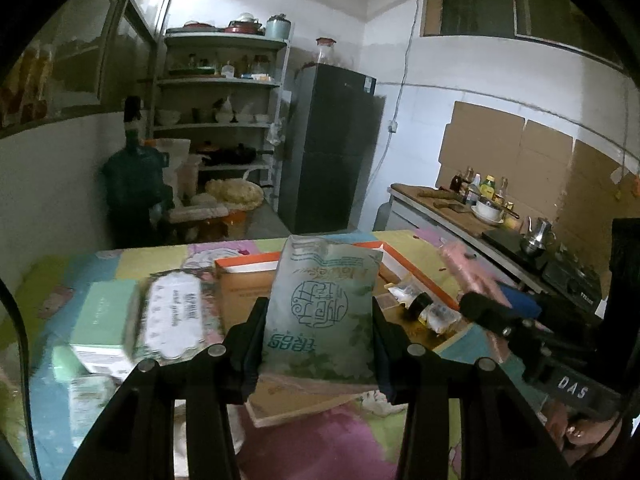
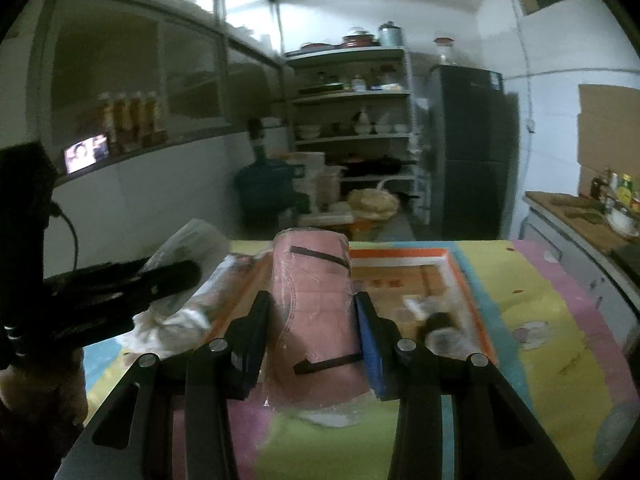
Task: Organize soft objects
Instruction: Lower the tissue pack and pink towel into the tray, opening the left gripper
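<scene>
Over the patchwork-covered table, the left gripper is clamping a green tissue pack above the orange-rimmed cardboard box; the right gripper is squeezing a pink wrapped pack just before the box.

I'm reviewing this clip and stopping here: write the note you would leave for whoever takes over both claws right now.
Left claw: shut on the green tissue pack, held upright above the table.
Right claw: shut on the pink wrapped pack, also lifted.
The cardboard box with the orange rim sits open on the colourful tablecloth; a few small packets lie inside it.
Left of the box: a floral tissue pack and a mint green box, not yet picked up.
Done: two soft packs gripped.
Left: probably place both held packs in the box, then collect the rest.
</scene>
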{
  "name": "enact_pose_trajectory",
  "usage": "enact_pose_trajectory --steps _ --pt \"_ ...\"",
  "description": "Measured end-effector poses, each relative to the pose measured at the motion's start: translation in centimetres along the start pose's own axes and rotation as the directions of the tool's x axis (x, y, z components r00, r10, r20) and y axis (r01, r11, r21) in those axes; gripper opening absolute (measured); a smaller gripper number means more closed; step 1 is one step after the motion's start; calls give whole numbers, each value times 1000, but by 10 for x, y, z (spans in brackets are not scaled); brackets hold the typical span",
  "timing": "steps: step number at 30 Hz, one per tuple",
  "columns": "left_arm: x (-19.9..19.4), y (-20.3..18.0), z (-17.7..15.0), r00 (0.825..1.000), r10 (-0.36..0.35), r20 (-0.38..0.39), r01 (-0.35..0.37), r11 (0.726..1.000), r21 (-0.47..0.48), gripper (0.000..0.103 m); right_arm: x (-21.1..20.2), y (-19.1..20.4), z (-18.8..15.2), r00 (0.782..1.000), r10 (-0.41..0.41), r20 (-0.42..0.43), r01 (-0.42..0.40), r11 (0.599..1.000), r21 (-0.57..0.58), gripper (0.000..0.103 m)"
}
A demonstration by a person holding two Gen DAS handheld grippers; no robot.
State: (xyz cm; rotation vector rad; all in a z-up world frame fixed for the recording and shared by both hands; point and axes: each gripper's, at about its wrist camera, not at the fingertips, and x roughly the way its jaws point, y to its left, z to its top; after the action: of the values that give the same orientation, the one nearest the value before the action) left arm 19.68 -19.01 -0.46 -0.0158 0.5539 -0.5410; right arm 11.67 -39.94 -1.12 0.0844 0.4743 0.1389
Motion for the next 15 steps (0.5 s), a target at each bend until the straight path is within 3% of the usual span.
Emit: enact_pose_trajectory --steps 9,15 --pt "45 -8 10 998 34 -43 -37 998 -49 46 19 -50 12 998 -61 -13 61 998 27 43" --pt "75 -6 7 993 70 -91 -77 994 -81 46 50 -65 14 996 -58 -60 60 997 37 43"
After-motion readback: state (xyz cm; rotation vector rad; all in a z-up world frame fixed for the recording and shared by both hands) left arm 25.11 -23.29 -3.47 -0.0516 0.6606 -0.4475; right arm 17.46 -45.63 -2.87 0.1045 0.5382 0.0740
